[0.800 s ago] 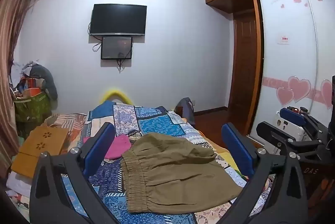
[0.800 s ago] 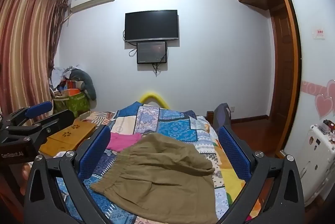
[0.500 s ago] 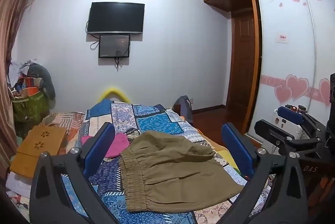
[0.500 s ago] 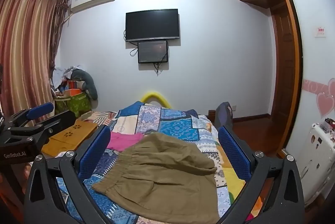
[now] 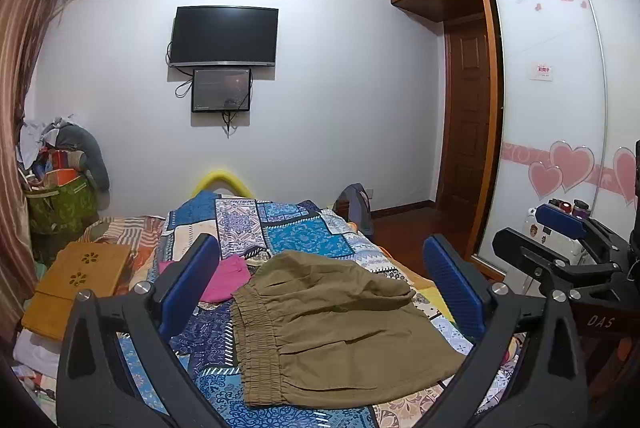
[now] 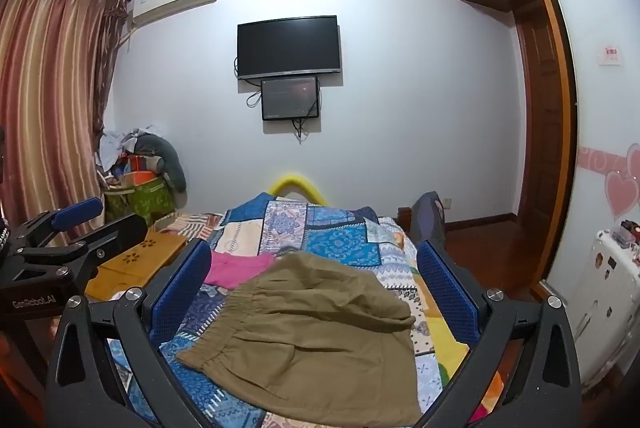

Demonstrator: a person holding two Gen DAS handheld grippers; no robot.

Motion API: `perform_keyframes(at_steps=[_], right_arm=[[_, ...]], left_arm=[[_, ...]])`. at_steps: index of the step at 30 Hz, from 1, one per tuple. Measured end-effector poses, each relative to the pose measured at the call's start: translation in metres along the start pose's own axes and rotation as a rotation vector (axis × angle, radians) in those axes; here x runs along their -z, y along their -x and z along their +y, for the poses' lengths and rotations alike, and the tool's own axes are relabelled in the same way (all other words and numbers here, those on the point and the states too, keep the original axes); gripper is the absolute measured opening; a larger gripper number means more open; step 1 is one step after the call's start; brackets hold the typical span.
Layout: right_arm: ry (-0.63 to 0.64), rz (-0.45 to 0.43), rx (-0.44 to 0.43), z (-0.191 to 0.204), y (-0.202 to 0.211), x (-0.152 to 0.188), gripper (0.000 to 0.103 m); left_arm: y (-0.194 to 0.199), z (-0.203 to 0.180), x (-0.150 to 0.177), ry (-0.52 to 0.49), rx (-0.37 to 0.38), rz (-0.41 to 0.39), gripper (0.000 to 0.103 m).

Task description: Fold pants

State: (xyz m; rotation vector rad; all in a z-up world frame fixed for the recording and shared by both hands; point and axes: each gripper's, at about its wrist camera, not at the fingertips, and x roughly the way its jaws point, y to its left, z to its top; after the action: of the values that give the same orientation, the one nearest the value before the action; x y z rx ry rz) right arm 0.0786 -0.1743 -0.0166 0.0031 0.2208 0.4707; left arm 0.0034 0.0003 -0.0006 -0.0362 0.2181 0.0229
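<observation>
Pants point(image 5: 336, 324) lie rumpled on the patchwork bed point(image 5: 304, 232), untouched, while left gripper point(image 5: 320, 292) and right gripper point(image 6: 316, 296) hover above, both spread wide and empty, so a clean start probably means pinching the elastic waistband corners.

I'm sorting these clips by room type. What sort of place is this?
Most likely a home bedroom: olive pants lie on a bed with a patchwork quilt, a sliding-door wardrobe stands alongside, and a TV hangs on the wall.
</observation>
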Motion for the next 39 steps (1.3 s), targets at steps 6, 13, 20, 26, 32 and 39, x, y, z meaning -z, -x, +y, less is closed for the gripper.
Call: perform_keyframes(at_steps=[6,13,20,26,32,39], right_arm=[[-0.007,-0.003,0.001,-0.0018,0.0016,-0.0007,0.102],[-0.014,-0.003,-0.002,-0.0038,0.0031,-0.0004,0.102],[-0.015,-0.004,-0.002,-0.0043,0.003,0.0,0.102],[-0.015,-0.005,-0.001,-0.0047,0.0033,-0.0001,0.102],[-0.017,-0.006,0.002,-0.0061,0.0039,0.0,0.102],[-0.017,-0.005,0.002,-0.0067,0.0041,-0.0002,0.102]], left_arm=[[-0.0004,-0.0053,0.0,-0.009,-0.01,-0.005,0.103],[-0.0002,-0.0067,0.002,-0.015,-0.016,-0.011,0.103],[-0.0011,-0.0069,0.0027,-0.011,-0.011,-0.014,0.103],[-0.0042,-0.0045,0.0027,0.002,-0.007,-0.007,0.103],[-0.0061,-0.0019,0.0045,0.018,-0.018,-0.006,0.103],[-0.0059,-0.0009,0.0042,0.03,-0.015,-0.002,0.103]])
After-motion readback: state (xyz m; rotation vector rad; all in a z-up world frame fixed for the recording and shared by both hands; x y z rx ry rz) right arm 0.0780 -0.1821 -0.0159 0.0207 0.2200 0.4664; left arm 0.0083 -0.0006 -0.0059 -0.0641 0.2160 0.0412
